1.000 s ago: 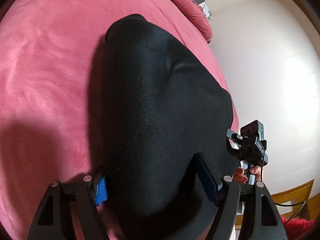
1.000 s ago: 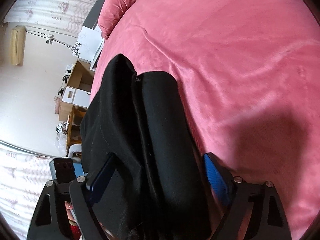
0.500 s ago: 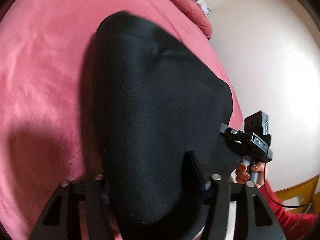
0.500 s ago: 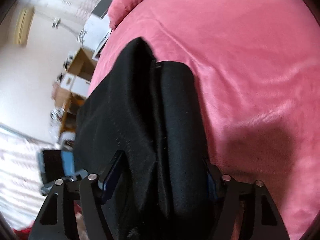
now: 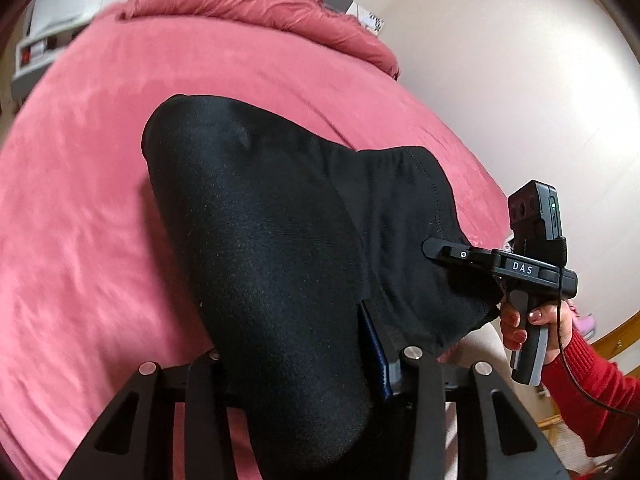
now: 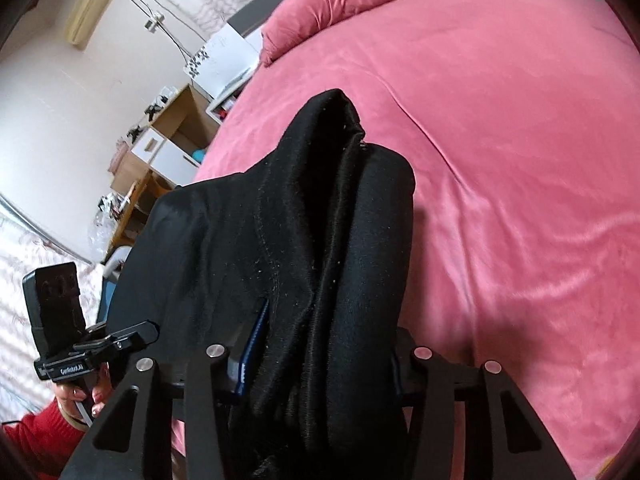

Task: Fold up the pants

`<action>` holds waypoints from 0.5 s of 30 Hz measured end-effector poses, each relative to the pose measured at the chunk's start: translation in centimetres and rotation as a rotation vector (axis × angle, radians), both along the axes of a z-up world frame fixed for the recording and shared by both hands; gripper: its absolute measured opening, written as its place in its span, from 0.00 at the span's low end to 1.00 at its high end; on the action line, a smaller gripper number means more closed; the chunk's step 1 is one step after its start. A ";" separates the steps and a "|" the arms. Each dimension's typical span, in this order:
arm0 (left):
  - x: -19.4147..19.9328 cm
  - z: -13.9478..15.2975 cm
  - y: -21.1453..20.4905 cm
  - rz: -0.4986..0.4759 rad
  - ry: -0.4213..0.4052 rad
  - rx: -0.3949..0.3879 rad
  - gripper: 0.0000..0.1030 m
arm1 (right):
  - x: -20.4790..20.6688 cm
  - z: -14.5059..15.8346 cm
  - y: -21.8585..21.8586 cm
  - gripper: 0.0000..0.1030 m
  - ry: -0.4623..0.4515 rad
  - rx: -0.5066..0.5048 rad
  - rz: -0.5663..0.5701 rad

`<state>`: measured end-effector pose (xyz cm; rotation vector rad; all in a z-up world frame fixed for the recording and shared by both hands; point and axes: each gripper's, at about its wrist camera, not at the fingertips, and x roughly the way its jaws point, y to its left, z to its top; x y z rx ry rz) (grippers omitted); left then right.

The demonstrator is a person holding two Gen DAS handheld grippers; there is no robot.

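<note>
The black pants (image 5: 272, 248) hang bunched between both grippers above the pink bed (image 5: 80, 240). My left gripper (image 5: 296, 364) is shut on the near end of the pants, whose cloth hides the left finger. The right gripper's body (image 5: 516, 268) shows at the right of the left wrist view, held by a hand in a red sleeve. In the right wrist view the pants (image 6: 320, 240) lie in thick folds and my right gripper (image 6: 320, 356) is shut on them. The left gripper's body (image 6: 80, 352) shows at the lower left there.
A rumpled pink duvet (image 5: 260, 4) lies at the bed's head. A white wall (image 5: 520, 80) stands to the right of the bed. Wooden shelves and a white box (image 6: 176, 136) stand beside the bed in the right wrist view.
Both grippers closed onto the pants and lifted them. The views tilted up, so the head of the bed and the room came into view.
</note>
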<state>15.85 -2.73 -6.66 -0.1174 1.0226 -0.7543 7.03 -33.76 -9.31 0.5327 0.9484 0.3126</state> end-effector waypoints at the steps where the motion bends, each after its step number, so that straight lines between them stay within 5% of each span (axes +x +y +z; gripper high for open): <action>1: 0.2 0.5 0.2 0.005 -0.018 0.006 0.43 | 0.5 0.3 0.1 0.48 -0.013 0.006 -0.003; 15: 3.0 2.7 1.9 0.106 -0.086 0.025 0.43 | 7.5 3.3 1.7 0.47 -0.086 -0.014 -0.013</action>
